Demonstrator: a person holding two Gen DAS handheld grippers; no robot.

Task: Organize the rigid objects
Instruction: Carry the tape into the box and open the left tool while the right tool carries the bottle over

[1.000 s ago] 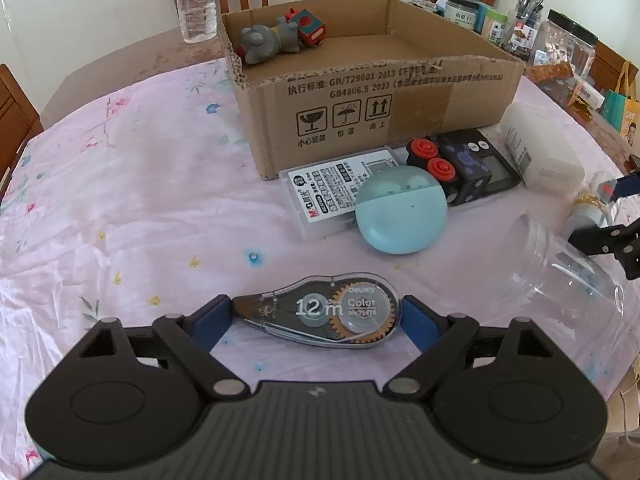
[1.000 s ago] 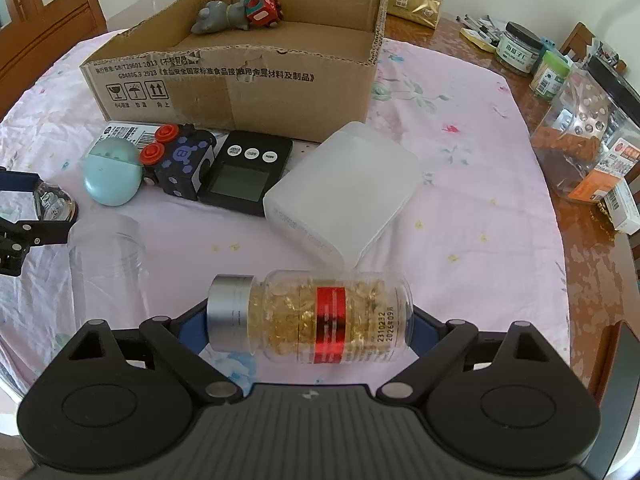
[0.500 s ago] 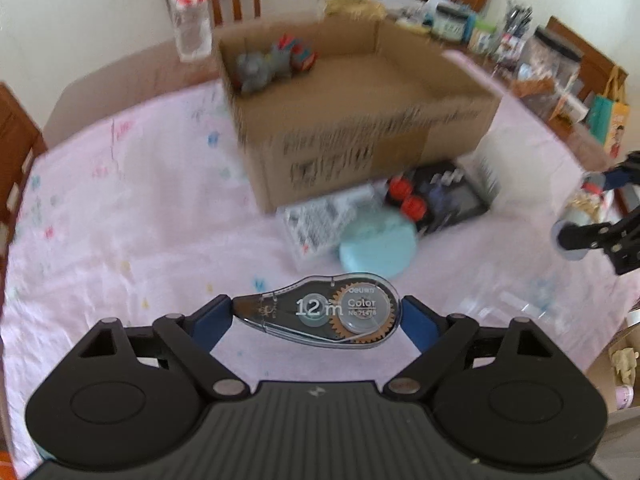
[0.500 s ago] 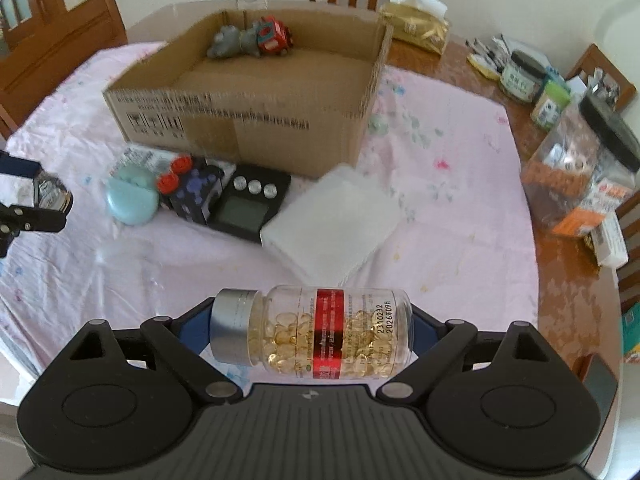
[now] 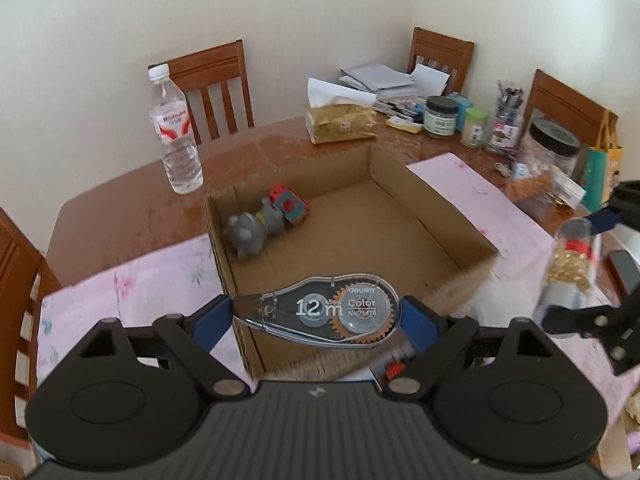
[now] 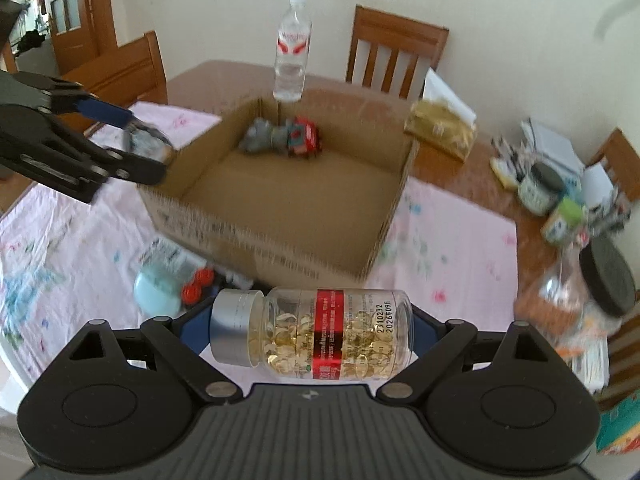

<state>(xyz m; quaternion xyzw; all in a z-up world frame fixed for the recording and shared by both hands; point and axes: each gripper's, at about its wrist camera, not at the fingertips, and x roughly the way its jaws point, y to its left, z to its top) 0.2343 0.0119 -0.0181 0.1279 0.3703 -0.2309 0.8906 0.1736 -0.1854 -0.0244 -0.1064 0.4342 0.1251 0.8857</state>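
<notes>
Both our grippers carry loads crosswise above the cardboard box's [image 5: 420,216] near edge: the left gripper [image 5: 316,314] clamps a correction tape [image 5: 320,312], the right gripper [image 6: 310,334] a capsule bottle [image 6: 312,334].

Room: plain cream wall [image 5: 320,8], daylit. Brown wooden dining table [image 5: 120,208], glossy top, partly covered by a pink floral cloth [image 6: 452,240]. Slat-backed wooden chairs [image 5: 216,80] stand along its far side and at its corners. Wooden door with glass panes [image 6: 68,8] at far left in the right wrist view
</notes>
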